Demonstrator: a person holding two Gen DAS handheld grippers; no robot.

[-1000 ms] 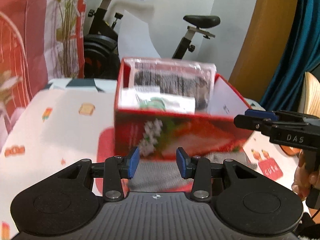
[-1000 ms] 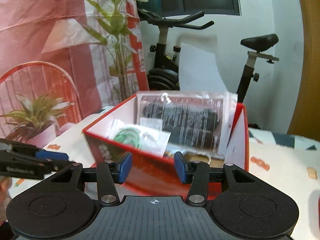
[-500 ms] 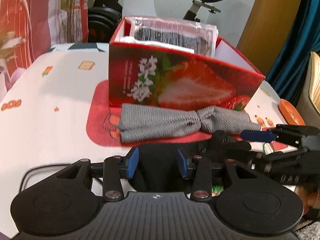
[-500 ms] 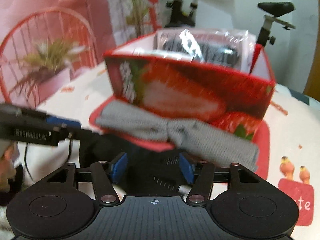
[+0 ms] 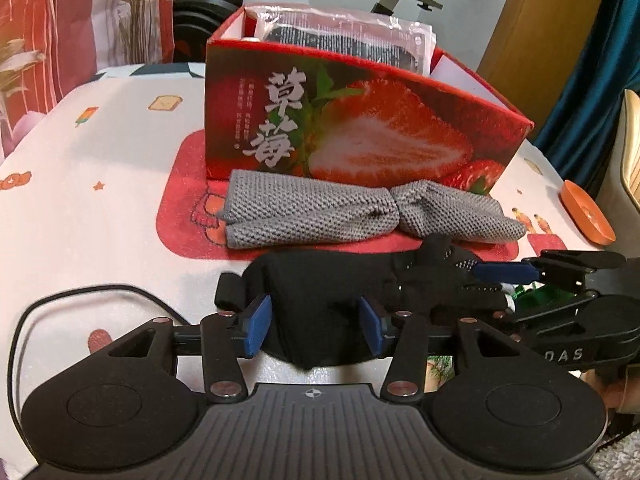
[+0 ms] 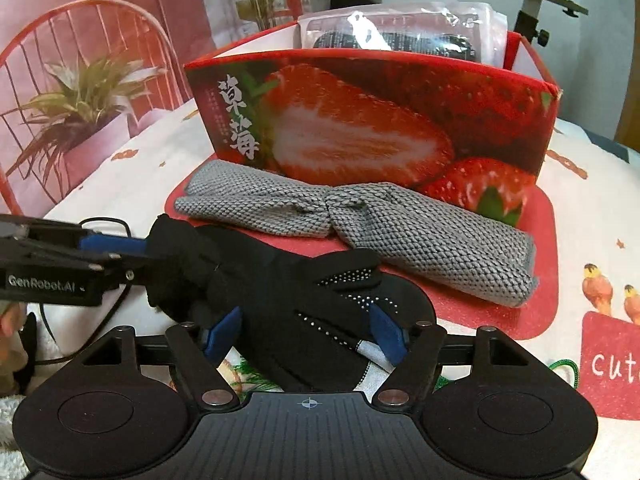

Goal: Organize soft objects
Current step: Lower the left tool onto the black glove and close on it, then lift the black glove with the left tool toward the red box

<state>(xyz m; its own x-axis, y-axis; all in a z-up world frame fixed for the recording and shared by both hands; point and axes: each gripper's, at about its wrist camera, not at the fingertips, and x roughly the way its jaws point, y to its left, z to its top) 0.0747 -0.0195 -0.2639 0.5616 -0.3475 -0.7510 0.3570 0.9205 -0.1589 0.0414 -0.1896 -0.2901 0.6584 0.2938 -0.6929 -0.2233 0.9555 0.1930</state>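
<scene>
A black glove (image 5: 344,300) lies on the patterned tablecloth (image 5: 100,208), just in front of the strawberry box (image 5: 360,128). Between glove and box, a grey knitted cloth (image 5: 360,210) stretches along the foot of the box, pinched in the middle, resting on a red mat (image 5: 180,216).

The left gripper (image 5: 314,324) straddles the glove's cuff end, the one farther from the box's right corner; its jaws have just been opening and its blue pads (image 5: 256,326) stand apart, the fabric lying between them without being pinched. The right gripper (image 6: 304,332) straddles the finger end with the dotted palm; its jaws have just been opening too, pads (image 6: 386,334) clear of the fabric.

Clear plastic packets (image 5: 352,36) stand upright inside the box.
</scene>
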